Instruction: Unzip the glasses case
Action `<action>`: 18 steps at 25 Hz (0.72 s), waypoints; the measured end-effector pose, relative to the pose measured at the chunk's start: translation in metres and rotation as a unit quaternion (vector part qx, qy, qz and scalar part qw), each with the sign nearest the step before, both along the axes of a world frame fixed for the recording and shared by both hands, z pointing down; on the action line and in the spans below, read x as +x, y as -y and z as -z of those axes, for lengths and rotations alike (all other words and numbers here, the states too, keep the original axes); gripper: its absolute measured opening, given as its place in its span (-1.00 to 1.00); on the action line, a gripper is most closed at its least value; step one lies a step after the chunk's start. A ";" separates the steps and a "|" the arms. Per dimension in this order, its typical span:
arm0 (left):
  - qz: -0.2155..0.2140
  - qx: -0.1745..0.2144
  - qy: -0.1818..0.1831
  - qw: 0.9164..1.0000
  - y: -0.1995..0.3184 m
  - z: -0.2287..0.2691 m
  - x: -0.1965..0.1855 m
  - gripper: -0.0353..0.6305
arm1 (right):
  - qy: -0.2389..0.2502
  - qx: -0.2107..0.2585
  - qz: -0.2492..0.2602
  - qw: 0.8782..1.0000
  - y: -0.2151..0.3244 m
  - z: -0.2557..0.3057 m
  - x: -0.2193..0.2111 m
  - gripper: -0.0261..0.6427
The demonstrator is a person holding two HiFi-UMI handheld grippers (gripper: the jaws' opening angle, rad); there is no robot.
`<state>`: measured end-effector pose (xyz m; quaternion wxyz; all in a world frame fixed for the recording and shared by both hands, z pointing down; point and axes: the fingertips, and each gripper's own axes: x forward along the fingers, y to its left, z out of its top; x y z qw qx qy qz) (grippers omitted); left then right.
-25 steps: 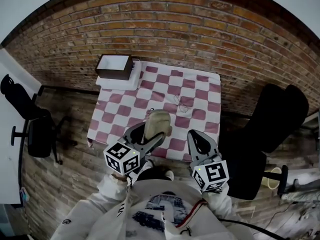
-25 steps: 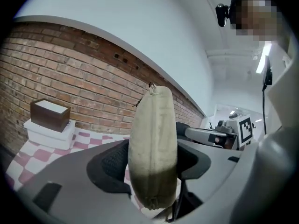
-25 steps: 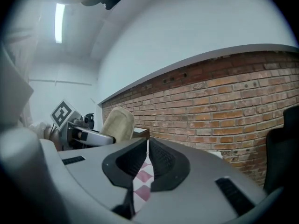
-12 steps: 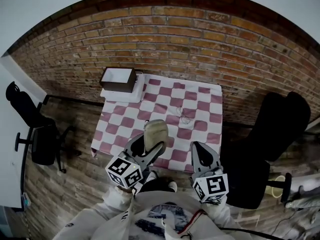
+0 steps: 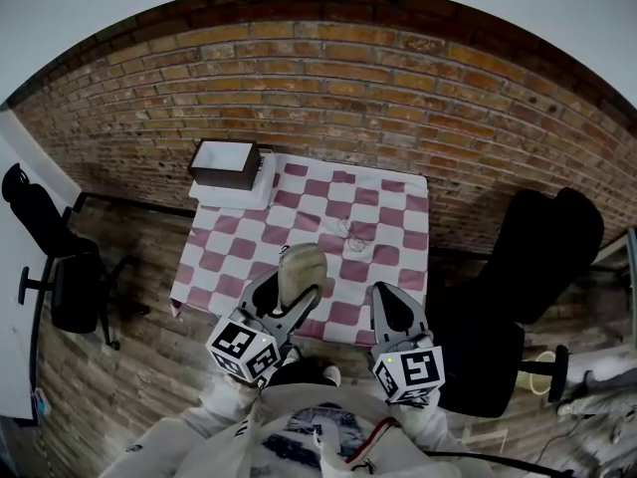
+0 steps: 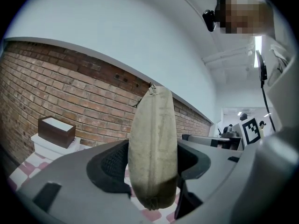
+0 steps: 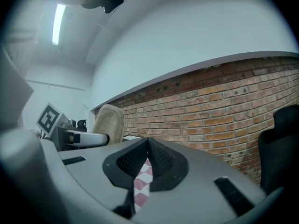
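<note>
rough cloth, matt plastic
the glasses case is showing coarse woven beige cloth; the left gripper is looking like smooth matt grey plastic, its pads black and grainy.

The lower part of the glasses case is hidden between the jaws of the left gripper. I cannot tell if its zipper is open or closed. On the checked cloth lies a small thin thing, too small to name. The person's hands stay hidden under the left gripper and the right gripper.
</note>
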<state>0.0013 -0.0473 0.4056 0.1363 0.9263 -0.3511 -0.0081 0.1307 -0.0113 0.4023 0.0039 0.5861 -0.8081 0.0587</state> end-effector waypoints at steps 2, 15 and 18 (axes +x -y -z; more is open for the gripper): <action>0.005 0.010 0.001 1.000 -0.001 0.003 0.000 -0.06 | 0.000 0.004 -0.003 1.000 0.000 0.003 0.001 -0.88; 0.023 0.031 -0.010 0.999 -0.010 0.015 -0.008 -0.06 | -0.004 0.018 -0.007 1.000 -0.007 0.011 0.000 -0.88; 0.031 0.030 -0.016 0.999 -0.009 0.018 -0.012 -0.06 | -0.003 0.020 -0.012 1.000 -0.009 0.012 0.001 -0.88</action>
